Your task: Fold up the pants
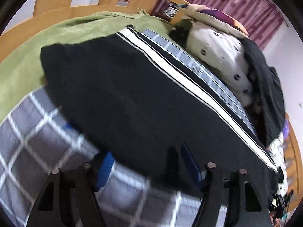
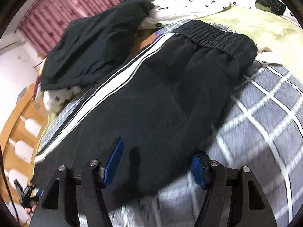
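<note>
Grippers both gape, holding nothing: left gripper [image 1: 149,167] over the leg end, right gripper [image 2: 158,163] nearer the waistband [image 2: 217,36]. Black track pants [image 2: 151,94] lie flat just ahead on checked blanket [image 2: 265,117], long axis crosswise between them.

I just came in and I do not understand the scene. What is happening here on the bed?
A person is folding black pants with white side stripes on a bed with a grey checked blanket, working a handheld gripper in each hand. The left gripper and right gripper both stand open at the near edge of the pants, holding nothing. The pants lie flat, the elastic waistband at one end. Another dark garment lies heaped behind.
</note>
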`<state>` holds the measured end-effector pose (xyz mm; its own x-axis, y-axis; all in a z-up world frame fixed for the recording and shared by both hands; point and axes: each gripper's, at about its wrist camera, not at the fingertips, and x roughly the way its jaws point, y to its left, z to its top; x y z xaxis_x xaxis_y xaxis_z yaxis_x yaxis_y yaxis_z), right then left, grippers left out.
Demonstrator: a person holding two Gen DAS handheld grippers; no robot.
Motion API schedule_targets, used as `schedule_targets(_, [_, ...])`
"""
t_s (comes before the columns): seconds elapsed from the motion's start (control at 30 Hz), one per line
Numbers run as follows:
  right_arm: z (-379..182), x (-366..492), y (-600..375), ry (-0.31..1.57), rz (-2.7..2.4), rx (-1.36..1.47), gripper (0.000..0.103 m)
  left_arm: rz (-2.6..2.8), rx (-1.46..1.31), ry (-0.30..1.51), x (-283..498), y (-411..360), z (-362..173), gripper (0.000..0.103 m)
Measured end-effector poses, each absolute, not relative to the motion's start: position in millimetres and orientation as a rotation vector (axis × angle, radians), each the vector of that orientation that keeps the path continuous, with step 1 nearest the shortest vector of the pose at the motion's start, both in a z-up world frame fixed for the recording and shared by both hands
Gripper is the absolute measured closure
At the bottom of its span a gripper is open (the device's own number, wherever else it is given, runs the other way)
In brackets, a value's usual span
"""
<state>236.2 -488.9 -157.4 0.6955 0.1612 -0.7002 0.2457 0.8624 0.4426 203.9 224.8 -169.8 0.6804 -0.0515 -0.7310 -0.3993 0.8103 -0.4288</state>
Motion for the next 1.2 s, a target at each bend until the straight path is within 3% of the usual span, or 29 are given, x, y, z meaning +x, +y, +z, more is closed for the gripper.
schedule_targets(0.07, [-158,255,-494,0.811,-0.086,0.524,0.048,0.234,-0.618,0.789,215,229,-171,0.046])
schedule_targets(0.1, [-156,264,-494,0.817,-0.107,0.502,0.063,0.263,-0.621,0.79,222,233,-173,0.052])
schedule_targets(0.13, [-155,276,-495,0.821,-0.129,0.479,0.079,0.293,-0.614,0.795,228,235,-173,0.066])
schedule_targets(0.17, [-154,284,-496,0.822,-0.129,0.472,0.082,0.314,-0.592,0.8,233,235,-171,0.086])
schedule_targets(0.23, [-148,295,-500,0.814,-0.126,0.475,0.087,0.313,-0.539,0.822,241,234,-161,0.091])
schedule_targets(0.53, [-43,237,-517,0.709,-0.07,0.377,0.09,0.186,-0.424,0.779,174,201,-76,0.092])
schedule_targets(0.67, [-39,167,-547,0.738,-0.065,0.399,0.089,0.125,-0.357,0.82,115,180,-84,0.092])
schedule_targets(0.83, [-84,101,-557,0.859,-0.086,0.331,0.089,0.14,-0.307,0.899,72,164,-132,0.091])
schedule_targets(0.97, [-120,86,-560,0.903,-0.138,0.378,0.08,0.157,-0.414,0.912,67,177,-152,0.082])
schedule_targets(1.07, [-118,69,-566,0.859,-0.107,0.42,0.06,0.141,-0.475,0.914,57,187,-153,0.067])
schedule_targets(1.13, [-113,58,-573,0.791,-0.078,0.455,0.033,0.152,-0.455,0.916,50,189,-153,0.054])
schedule_targets(1.2, [-113,67,-578,0.759,-0.133,0.465,0.027,0.18,-0.416,0.897,38,188,-151,0.044])
